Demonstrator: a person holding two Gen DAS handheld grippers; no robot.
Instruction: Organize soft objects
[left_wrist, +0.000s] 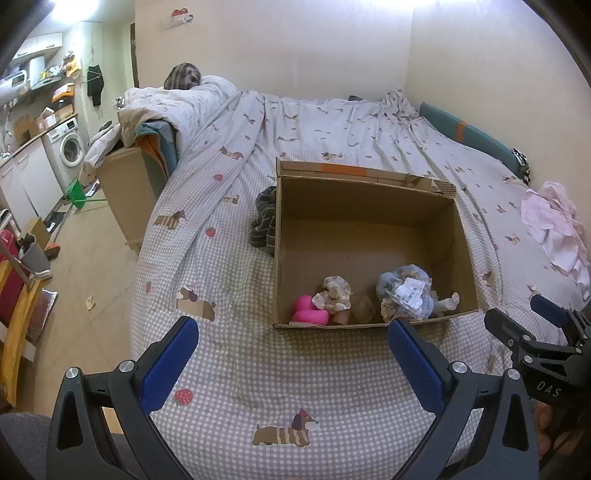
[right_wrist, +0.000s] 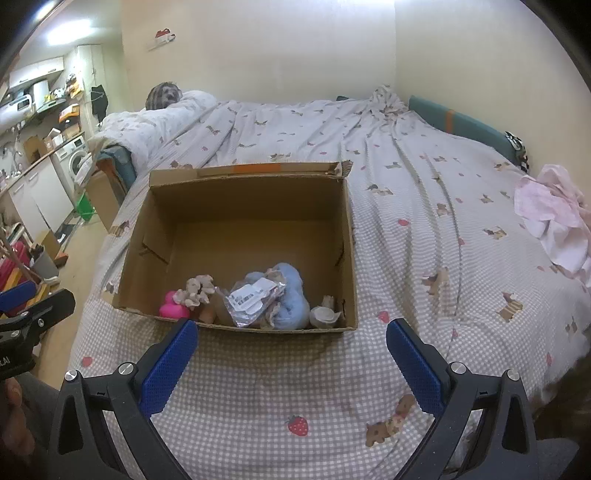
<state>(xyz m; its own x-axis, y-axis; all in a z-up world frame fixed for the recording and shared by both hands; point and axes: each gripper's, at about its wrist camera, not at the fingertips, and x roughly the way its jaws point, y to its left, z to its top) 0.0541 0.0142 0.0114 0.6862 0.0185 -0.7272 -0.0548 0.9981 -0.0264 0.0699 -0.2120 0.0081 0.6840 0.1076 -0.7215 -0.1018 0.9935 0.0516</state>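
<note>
Left gripper (left_wrist: 291, 354): spread wide, empty, low over the bed.
Right gripper (right_wrist: 291, 354): likewise spread, empty.
Cardboard box (right_wrist: 347, 236): at 12 o'clock, holding pink toy (right_wrist: 171, 306), blue plush (right_wrist: 293, 295).
Next pick: likely the pink cloth (right_wrist: 554, 218) at 2 o'clock; pinch a thick fold.
Unclear: striped cloth (left_wrist: 264, 221) half hidden behind the box's left wall.

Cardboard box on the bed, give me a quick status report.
Left gripper and right gripper open, empty. Cardboard box holds soft toys along its near wall. Pink cloth and striped cloth outside it. Nothing blocking.
</note>
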